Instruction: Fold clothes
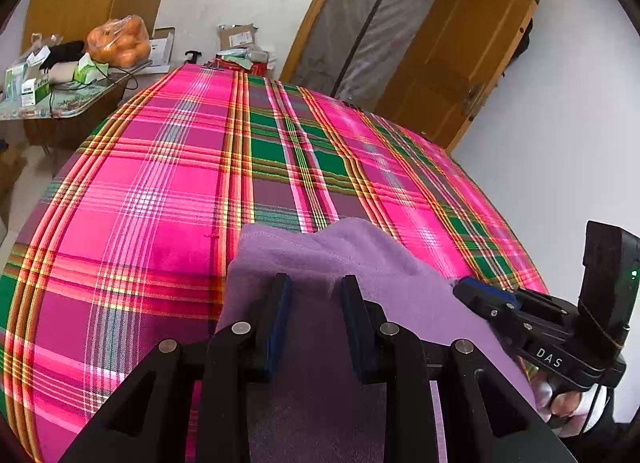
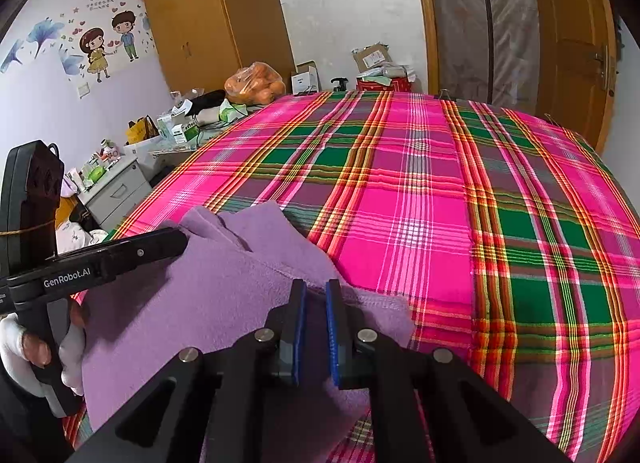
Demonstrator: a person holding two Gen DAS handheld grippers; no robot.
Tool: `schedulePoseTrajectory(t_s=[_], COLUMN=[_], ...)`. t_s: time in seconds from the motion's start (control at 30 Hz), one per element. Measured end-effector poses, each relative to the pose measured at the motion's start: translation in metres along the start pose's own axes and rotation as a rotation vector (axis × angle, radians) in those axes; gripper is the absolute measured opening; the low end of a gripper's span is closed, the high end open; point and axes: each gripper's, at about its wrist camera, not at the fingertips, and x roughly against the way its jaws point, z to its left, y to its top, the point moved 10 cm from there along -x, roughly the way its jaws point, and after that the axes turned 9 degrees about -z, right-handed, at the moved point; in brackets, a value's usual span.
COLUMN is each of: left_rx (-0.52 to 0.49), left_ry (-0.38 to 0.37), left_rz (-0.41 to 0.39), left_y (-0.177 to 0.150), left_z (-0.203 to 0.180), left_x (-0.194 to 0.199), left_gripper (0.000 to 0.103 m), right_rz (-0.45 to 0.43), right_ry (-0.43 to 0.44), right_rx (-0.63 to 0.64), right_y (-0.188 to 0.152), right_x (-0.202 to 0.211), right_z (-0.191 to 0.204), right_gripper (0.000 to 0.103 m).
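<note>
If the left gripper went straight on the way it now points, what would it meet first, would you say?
Probably the raised fold of the purple cloth just ahead of the left gripper, which seems already closed on it. Beyond lies the plaid bed cover; depth is unclear.

1 purple garment (image 2: 208, 295), 2 grippers: left gripper (image 1: 316, 287), right gripper (image 2: 316, 291). 1 plaid bedspread (image 2: 440, 203), 1 bag of oranges (image 2: 256, 83), 1 wooden door (image 1: 460, 63), 1 wardrobe (image 2: 200, 23).
</note>
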Motion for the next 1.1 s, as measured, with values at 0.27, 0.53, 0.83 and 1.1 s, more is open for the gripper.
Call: schedulePoseTrajectory(t_s=[0.27, 0.53, 0.83, 1.1], left_rx=[-0.048, -0.043, 0.048, 0.008], left_ry=[0.136, 0.180, 0.118, 0.173], left_rz=[-0.111, -0.077, -0.043, -0.047], left_y=[-0.005, -0.028, -0.036, -0.036], left_z=[-0.007, 0.004, 0.012, 0.008], left_x=[0.049, 0.061, 0.053, 0.053], left_gripper=[0.027, 0.027, 0.027, 0.027], right_rz=[-0.002, -0.007, -0.009, -0.027], right_ry=[-0.038, -0.101, -0.102, -0.074], right_rx=[0.027, 0.087, 0.078, 0.065], right_y=[-0.002, -0.003, -0.003, -0.009], right_x=[0.003, 0.005, 0.005, 0.028], right_z=[0.002, 0.004, 0.002, 0.013], right_gripper=[0.011, 0.016, 0.020, 0.020])
